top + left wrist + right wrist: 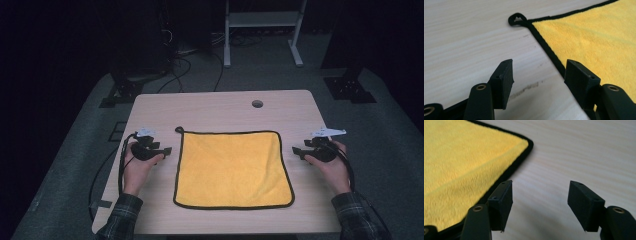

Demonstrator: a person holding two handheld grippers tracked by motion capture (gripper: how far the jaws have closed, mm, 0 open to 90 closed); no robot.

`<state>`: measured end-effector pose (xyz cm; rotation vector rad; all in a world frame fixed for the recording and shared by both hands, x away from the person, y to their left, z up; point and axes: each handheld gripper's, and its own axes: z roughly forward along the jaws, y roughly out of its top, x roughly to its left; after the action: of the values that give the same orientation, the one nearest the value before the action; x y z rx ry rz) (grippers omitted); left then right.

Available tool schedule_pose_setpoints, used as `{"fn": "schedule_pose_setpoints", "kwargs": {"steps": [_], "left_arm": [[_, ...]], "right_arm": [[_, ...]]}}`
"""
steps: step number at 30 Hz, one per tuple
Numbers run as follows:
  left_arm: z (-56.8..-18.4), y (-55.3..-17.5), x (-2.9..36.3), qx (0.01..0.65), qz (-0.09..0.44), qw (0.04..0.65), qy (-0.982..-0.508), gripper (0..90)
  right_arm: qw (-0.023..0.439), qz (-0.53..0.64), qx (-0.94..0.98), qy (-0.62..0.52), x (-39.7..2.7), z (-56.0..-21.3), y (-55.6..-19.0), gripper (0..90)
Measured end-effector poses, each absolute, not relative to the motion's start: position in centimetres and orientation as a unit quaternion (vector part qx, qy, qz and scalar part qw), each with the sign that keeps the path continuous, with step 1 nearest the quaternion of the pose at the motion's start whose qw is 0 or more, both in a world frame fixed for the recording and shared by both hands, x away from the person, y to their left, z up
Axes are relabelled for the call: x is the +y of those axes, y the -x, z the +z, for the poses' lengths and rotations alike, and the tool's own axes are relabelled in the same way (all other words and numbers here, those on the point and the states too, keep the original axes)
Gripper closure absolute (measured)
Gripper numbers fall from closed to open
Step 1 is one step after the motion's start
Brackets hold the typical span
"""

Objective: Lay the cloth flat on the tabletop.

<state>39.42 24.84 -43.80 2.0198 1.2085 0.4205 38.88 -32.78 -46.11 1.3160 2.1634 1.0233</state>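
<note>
A yellow cloth (232,169) with black piping lies flat in the middle of the table (215,107), its hanging loop (178,129) at the 11 o'clock corner. The left gripper (169,150) sits just off the cloth's 9 o'clock edge and the right gripper (296,149) just off the 3 o'clock edge, each pointing inward at the cloth, apart from it. The work in hand looks like taking hold of the two side edges, likely to fold or lift the cloth. To do it well, each gripper should come in low and level so that one jaw slides under the piped hem while the other passes above it, then close on the hem itself rather than on the soft pile, which would bunch. Both sides should be taken at matching points, so the cloth rises evenly. In the left gripper view the jaws stand well apart with bare wood between them; the black hem (549,51) runs just ahead toward the right-hand jaw, untouched. In the right gripper view the jaws are likewise spread and hold nothing; the cloth's rounded corner (527,145) lies ahead at about 11 o'clock, and the left-hand jaw stands near its hem.
</note>
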Motion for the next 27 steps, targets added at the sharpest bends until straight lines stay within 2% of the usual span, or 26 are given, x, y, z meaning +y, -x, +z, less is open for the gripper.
{"fn": "schedule_pose_setpoints", "kwargs": {"steps": [14,21,27], "left_arm": [[-45.1,-36.5,23.8,0.456,0.151,0.36,-0.8,38.5],[-45.7,-36.7,23.0,0.455,0.141,0.367,-0.799,43.2],[-45.8,-36.9,22.4,0.457,0.145,0.374,-0.794,43.7]], "right_arm": [[0.194,0.347,0.773,-0.495,-34.1,-48.0,-36.5,30.3],[0.206,0.351,0.77,-0.491,-34.3,-48.4,-36.3,27.5],[0.213,0.351,0.771,-0.486,-34.2,-48.6,-36.3,24.9]]}}
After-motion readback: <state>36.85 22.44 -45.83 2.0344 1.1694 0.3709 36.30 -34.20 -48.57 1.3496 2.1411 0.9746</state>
